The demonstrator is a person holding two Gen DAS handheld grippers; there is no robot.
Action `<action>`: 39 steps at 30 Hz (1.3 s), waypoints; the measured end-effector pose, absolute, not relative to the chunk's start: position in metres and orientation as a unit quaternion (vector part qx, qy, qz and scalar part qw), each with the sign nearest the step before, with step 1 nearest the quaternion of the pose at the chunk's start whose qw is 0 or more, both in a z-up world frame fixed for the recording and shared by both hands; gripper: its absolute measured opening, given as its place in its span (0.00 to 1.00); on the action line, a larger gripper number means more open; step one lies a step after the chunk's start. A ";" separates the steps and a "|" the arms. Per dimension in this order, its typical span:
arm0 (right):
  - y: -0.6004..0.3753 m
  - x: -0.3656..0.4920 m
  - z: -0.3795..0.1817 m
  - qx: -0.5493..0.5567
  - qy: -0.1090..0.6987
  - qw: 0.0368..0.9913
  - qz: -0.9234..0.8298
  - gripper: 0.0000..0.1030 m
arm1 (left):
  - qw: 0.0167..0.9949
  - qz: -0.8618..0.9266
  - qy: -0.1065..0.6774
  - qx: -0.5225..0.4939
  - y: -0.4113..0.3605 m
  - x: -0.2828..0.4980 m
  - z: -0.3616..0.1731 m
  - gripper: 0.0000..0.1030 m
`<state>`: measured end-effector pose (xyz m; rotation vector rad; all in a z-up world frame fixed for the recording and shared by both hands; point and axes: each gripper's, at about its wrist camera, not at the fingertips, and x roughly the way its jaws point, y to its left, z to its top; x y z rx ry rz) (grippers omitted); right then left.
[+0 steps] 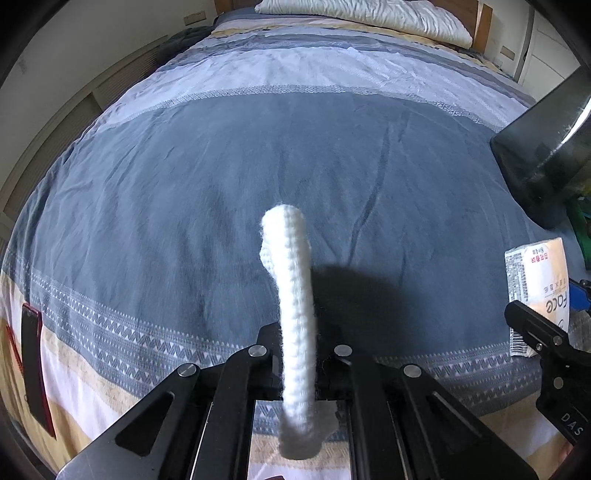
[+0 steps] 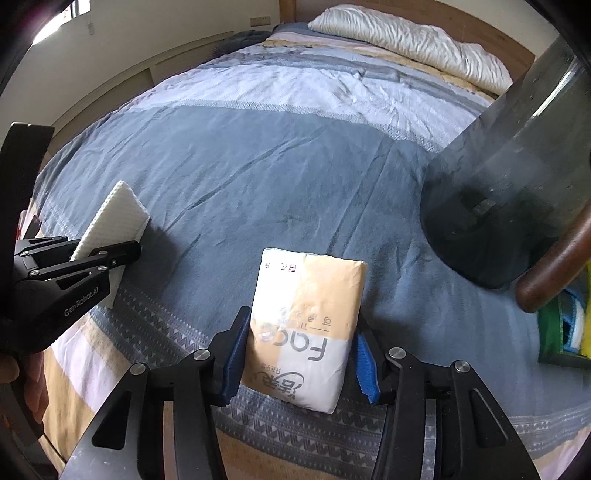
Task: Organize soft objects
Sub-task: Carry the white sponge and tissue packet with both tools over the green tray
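My left gripper is shut on a white knitted cloth, which stands up edge-on between the black fingers, above the blue striped bedspread. From the right wrist view the same cloth sticks out of the left gripper at the far left. My right gripper has its blue pads pressed on both sides of a cream and white tissue pack printed "Face". That pack also shows at the right edge of the left wrist view.
A dark translucent bin lies tilted on the bed at the right, with a curved brown wooden piece and green and yellow items beside it. A white pillow lies at the headboard. A red strip hangs at the bed's left edge.
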<state>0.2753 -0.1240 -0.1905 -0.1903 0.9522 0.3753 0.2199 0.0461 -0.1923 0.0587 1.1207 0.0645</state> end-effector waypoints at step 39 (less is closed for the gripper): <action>-0.321 0.123 -0.104 -0.112 0.412 0.899 0.098 0.48 | 0.841 -0.158 0.512 0.072 -0.168 0.123 -0.121 0.05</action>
